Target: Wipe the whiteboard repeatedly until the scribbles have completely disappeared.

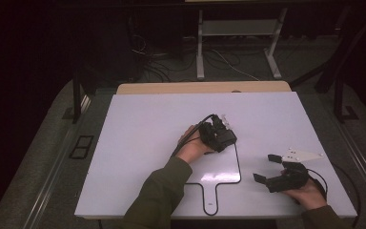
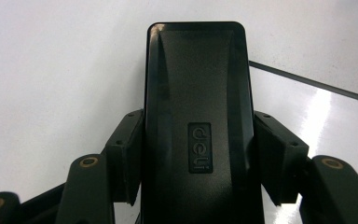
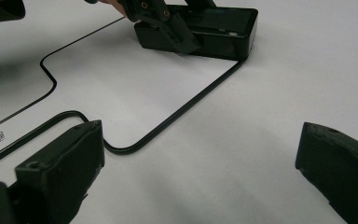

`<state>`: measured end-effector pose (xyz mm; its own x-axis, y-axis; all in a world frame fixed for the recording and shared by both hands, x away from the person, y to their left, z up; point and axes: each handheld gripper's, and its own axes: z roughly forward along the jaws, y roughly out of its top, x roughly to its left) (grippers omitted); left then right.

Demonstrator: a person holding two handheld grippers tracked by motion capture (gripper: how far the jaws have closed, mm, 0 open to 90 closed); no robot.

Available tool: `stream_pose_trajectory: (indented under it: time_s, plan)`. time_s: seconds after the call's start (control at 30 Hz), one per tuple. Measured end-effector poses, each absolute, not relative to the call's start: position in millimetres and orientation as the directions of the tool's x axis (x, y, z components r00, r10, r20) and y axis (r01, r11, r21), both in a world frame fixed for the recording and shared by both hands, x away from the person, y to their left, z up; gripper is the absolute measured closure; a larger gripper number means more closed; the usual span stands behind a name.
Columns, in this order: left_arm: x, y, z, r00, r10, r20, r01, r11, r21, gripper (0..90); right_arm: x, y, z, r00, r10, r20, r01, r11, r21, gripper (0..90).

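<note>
Left gripper: the left gripper (image 1: 221, 130) is clenched on a black rectangular plastic stapler-like block with an embossed "deli" badge (image 2: 198, 116), one pad (image 2: 126, 154) pressing each long side

Held block: it sits low over the white table board (image 1: 147, 143), at the upper right corner of the thin black paddle-shaped outline (image 1: 239, 164) printed there; in the right gripper view it looks to rest on the board, though I cannot tell for certain

Block relative to gripper: lengthwise between the jaws, its far end jutting well past the pad tips

Right gripper: the right gripper (image 1: 266, 168) rests released near the board's right front edge, jaws wide with nothing between them, well apart from the block

Risk, slip: the pads grip smooth sloped sides, so a quick swing could let the block twist or slide out

Risk, placement: the jutting end may catch the board and land askew of the outline
</note>
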<state>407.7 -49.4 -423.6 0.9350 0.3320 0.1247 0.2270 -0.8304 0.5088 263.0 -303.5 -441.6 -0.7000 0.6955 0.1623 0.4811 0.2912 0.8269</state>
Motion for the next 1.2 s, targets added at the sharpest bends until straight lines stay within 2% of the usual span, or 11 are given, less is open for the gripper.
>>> stream_pose_trajectory:
  time_s: [0.33, 0.67, 0.8, 0.93, 1.1, 1.2]
  plan:
    - [385, -62, -422, 0.954, 0.27, 0.132, 0.174, -0.854, 0.491, 39.3, 263, -303, -442, -0.698, 0.697, 0.163, 0.484, 0.291, 0.825, 0.2]
    - [418, -39, -424, 0.91, 0.397, 0.12, 0.283, -0.806, 0.52, 39.3, 263, -303, -442, -0.699, 0.697, 0.162, 0.483, 0.293, 0.825, 0.2]
    - [417, -41, -424, 0.918, 0.379, 0.119, 0.268, -0.812, 0.519, 39.3, 263, -303, -442, -0.7, 0.696, 0.162, 0.483, 0.293, 0.825, 0.2]
    - [407, -50, -423, 0.94, 0.322, 0.109, 0.223, -0.827, 0.516, 39.3, 263, -303, -442, -0.7, 0.696, 0.162, 0.483, 0.293, 0.825, 0.2]
    - [396, -53, -415, 0.944, 0.328, 0.045, 0.246, -0.785, 0.568, 39.3, 263, -304, -442, -0.699, 0.696, 0.162, 0.482, 0.291, 0.827, 0.3]
    - [391, -50, -407, 0.95, 0.309, 0.051, 0.223, -0.78, 0.585, 39.3, 263, -304, -442, -0.7, 0.696, 0.162, 0.482, 0.292, 0.826, 0.3]
